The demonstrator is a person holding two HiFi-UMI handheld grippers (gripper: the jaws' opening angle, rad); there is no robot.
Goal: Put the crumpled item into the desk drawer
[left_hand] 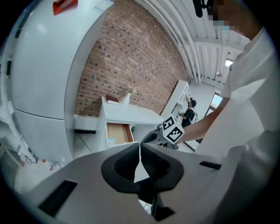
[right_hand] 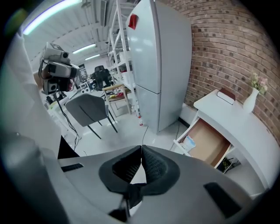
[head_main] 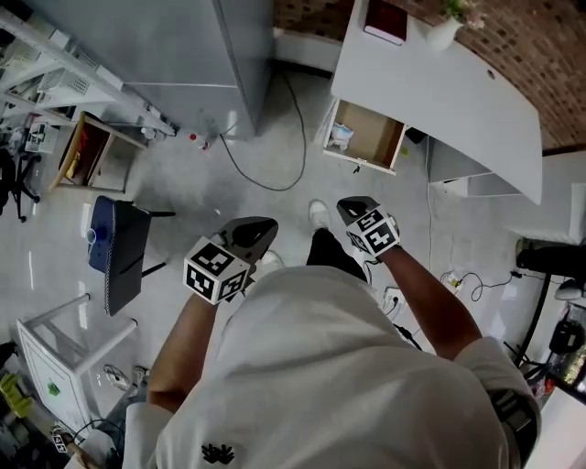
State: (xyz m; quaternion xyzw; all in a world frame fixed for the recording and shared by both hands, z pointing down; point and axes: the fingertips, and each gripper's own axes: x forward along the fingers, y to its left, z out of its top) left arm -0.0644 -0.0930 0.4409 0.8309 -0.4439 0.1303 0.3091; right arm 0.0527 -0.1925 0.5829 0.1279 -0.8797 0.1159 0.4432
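The white desk [head_main: 458,101] stands ahead on the right, and its wooden drawer [head_main: 371,137] is pulled open. A pale blue crumpled item [head_main: 341,136] lies in the drawer's left end. It also shows in the left gripper view as the crumpled item [left_hand: 111,141] and in the right gripper view as the crumpled item [right_hand: 188,143]. My left gripper [head_main: 265,225] and right gripper [head_main: 348,205] are held close to my body, well short of the drawer. The left gripper [left_hand: 140,146] is shut on nothing. The right gripper [right_hand: 141,151] is shut and empty too.
A tall grey fridge [head_main: 183,55] stands left of the desk, with a cable [head_main: 265,174] trailing over the floor. A dark chair [head_main: 119,252] is at my left. On the desk lie a dark red book [head_main: 385,20] and a white vase [head_main: 442,32].
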